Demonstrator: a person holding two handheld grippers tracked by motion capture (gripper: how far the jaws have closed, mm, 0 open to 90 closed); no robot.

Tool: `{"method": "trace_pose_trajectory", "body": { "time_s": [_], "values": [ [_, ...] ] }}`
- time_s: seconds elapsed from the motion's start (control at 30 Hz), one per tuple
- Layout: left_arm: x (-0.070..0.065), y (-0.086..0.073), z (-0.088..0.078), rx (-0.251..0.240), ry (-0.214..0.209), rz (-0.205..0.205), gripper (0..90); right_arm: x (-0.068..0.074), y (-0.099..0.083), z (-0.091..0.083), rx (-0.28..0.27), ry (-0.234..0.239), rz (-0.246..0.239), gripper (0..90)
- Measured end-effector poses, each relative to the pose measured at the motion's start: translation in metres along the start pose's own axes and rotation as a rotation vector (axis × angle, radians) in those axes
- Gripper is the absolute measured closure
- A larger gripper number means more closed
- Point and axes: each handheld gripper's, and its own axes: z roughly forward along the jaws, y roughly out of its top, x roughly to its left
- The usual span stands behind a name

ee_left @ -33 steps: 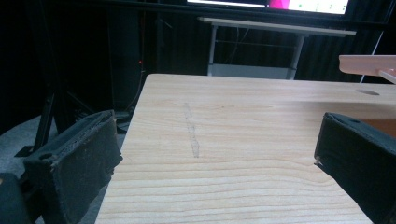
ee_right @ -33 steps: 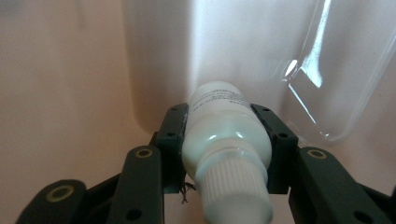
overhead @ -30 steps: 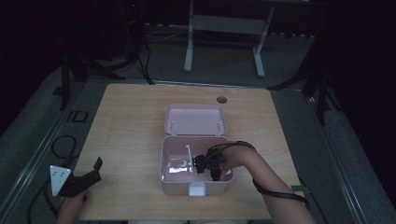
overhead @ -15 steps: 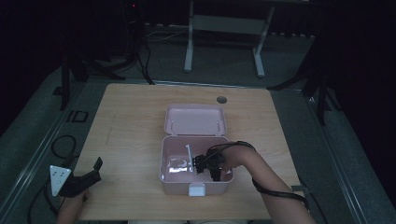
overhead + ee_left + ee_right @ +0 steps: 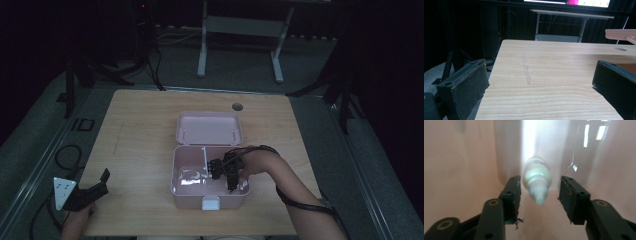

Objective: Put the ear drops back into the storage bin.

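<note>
Releasing: our right gripper (image 5: 539,195) jaws have just been opening, bottle (image 5: 537,178) loose between them.
Bottle: lying in box (image 5: 186,189).
Left gripper (image 5: 539,85): wide open, empty.
Advice: we lift straight, avoiding its tip.

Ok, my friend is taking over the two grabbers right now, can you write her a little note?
Right gripper: inside the open pink plastic box, jaws just been opening; the small white plastic dropper bottle lies between them, pads not pressing it.
Left gripper: open, holding nothing, over the light wooden table near its front left corner.
Box lid lies open behind the box.
Done: bottle appears set down in the box.
Left: probably lift the right gripper out and shut the lid.
</note>
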Motion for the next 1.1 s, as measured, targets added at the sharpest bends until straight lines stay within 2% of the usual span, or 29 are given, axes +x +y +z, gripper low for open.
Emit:
{"method": "trace_pose_trajectory", "body": {
  "time_s": [0.1, 0.23, 0.33, 0.53, 0.63, 0.7, 0.83, 1.1],
  "values": [
    [0.000, 0.000, 0.000, 0.001, 0.000, 0.001, 0.4, 0.000, -0.004, -0.010, -0.021, -0.014, 0.016, 43.9],
    [0.000, 0.000, 0.000, 0.001, 0.000, 0.001, 0.4, -0.003, -0.010, -0.021, -0.064, -0.038, 0.067, 29.3],
    [0.000, 0.000, 0.000, 0.000, 0.000, -0.001, 0.4, -0.002, -0.016, -0.029, -0.095, -0.057, 0.066, 20.6],
    [0.000, 0.000, 0.000, 0.000, 0.001, 0.001, 0.4, -0.001, -0.030, -0.046, -0.194, -0.076, 0.073, 17.8],
    [0.000, 0.000, 0.000, -0.001, 0.000, 0.003, 0.4, -0.001, -0.037, -0.053, -0.238, -0.079, 0.101, 17.9],
    [0.000, 0.000, 0.000, 0.000, 0.001, 0.003, 0.4, -0.001, -0.042, -0.055, -0.238, -0.094, 0.093, 17.7],
    [0.000, 0.000, 0.000, 0.000, 0.000, 0.002, 0.4, -0.002, -0.054, -0.058, -0.253, -0.095, 0.122, 17.2],
    [0.000, 0.000, 0.000, 0.000, 0.001, 0.002, 0.4, 0.000, -0.082, -0.065, -0.270, -0.129, 0.171, 17.2]
  ]
}}
